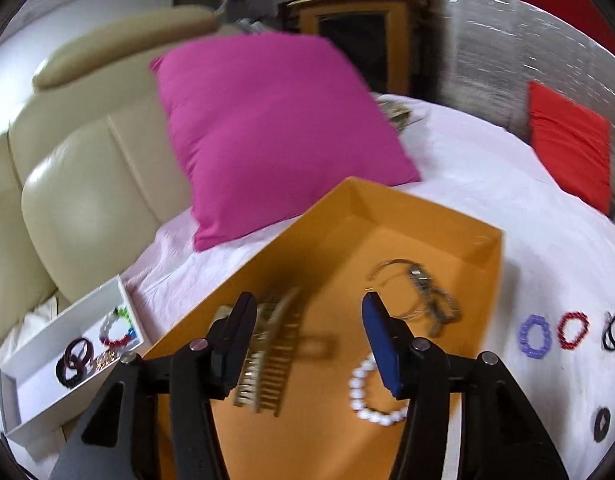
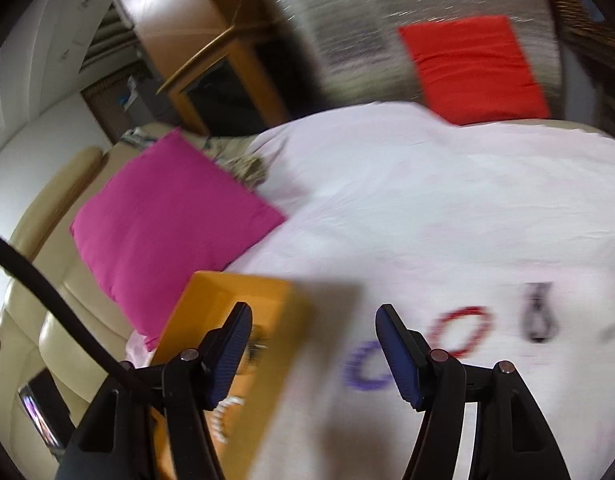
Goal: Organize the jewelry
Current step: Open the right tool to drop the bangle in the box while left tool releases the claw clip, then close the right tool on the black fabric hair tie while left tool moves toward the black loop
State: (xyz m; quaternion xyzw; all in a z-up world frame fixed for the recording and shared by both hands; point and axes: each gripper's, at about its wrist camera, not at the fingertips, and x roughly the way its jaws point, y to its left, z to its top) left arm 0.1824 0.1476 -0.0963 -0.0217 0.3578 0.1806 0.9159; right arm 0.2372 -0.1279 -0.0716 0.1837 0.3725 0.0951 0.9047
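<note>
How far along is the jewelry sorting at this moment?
Partly done. The orange tray holds a hair claw, a white bead bracelet and a chain. Both grippers are open and hold nothing. The purple bracelet and red bracelet lie unsorted on the sheet.

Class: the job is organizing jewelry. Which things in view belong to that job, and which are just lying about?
Belong: orange tray, white box, hair clip, white bead bracelet, chain necklace, purple bracelet, red bracelet, left gripper.

Lying about: pink pillow, red cushion, sofa.
</note>
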